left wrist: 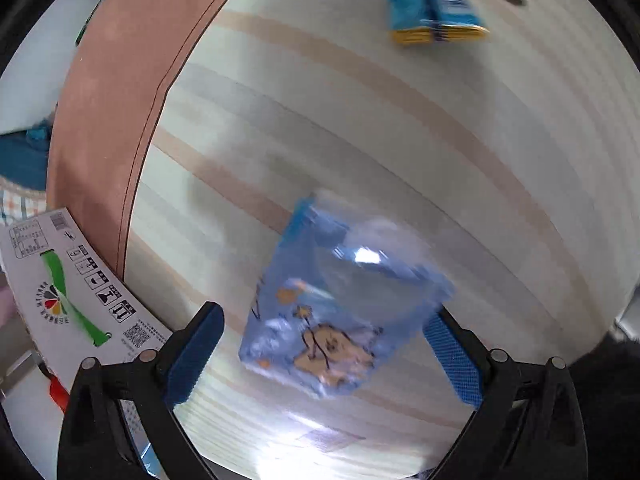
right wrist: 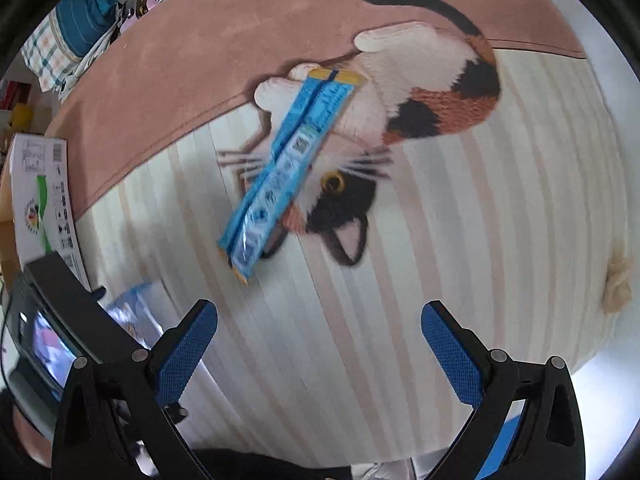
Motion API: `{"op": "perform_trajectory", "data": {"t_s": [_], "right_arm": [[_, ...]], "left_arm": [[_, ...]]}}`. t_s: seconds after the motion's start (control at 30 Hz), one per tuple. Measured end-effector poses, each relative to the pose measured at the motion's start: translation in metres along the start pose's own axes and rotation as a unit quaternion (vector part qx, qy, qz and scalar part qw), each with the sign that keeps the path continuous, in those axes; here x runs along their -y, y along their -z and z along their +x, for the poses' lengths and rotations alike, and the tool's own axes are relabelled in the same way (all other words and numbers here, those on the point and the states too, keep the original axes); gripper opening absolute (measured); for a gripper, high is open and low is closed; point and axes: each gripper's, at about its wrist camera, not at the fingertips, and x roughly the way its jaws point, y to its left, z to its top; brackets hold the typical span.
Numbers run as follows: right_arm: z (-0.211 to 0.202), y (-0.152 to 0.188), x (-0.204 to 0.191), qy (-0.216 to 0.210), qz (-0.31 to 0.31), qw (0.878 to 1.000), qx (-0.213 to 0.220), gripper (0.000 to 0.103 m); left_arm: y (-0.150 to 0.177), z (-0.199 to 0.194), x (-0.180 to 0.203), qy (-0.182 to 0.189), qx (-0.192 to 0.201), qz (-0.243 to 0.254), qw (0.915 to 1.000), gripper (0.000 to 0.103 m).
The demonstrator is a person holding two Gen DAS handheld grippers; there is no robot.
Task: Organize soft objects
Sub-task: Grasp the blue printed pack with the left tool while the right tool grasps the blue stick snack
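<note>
1. The big rug [right wrist: 420, 280] has pale stripes, a pink edge and a cat picture. It covers almost all of both views, and both soft things lie loose on it. I think the tidying has hardly begun: nothing is picked up or put away.
2. A white box [left wrist: 76, 292] with a green mark sits at the left edge of the rug. It may be where things go, but I cannot tell.
3. The blue snack bag [left wrist: 340, 304] is blurry. It lies flat on the stripes, near the left gripper [left wrist: 326, 356] and between its two blue fingers [left wrist: 192, 356]. The right finger looks very close to the bag's edge. The jaws are wide and not squeezing. This gripper points steeply down.
4. The long blue packet [right wrist: 288, 168] lies across the cat's face, far from the right gripper [right wrist: 320, 352]. That gripper points straight down over bare stripes. Its jaws are wide apart and hold nothing.
</note>
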Motion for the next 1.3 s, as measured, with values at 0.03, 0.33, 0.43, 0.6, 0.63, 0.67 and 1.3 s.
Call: {"op": "perform_trajectory", "data": {"t_s": [0.03,0.33,0.43,0.6,0.63,0.67,1.3], "right_arm": [[0.003,-0.006,0.0,-0.007,0.003,1.0,0.001,0.103],[0.036,-0.07,-0.016,-0.017,0.043,0.999,0.004,0.089],[0.054,-0.079,-0.024,-0.004,0.038,0.999,-0.023,0.067],[0.057,-0.066,-0.045,0.022,-0.021,0.999,-0.037,0.031],[0.059,-0.06,-0.048,0.019,-0.032,0.998,-0.049,0.028],[0.061,-0.054,-0.05,0.019,-0.041,0.997,-0.058,0.027],[0.066,-0.021,-0.06,0.061,-0.075,0.993,-0.071,0.035]], "left_arm": [[-0.004,0.002,-0.008,0.013,-0.004,-0.025,0.9996,0.098],[0.001,0.013,-0.12,0.223,-0.028,-0.327,0.9177,0.098],[0.003,0.005,-0.129,0.229,-0.02,-0.327,0.9166,0.098],[0.003,-0.009,-0.116,0.215,-0.019,-0.277,0.9363,0.098],[0.004,-0.01,-0.11,0.215,-0.022,-0.269,0.9386,0.098],[0.002,-0.011,-0.101,0.213,-0.026,-0.26,0.9415,0.098],[-0.034,0.0,-0.088,0.216,-0.033,-0.305,0.927,0.048]]}}
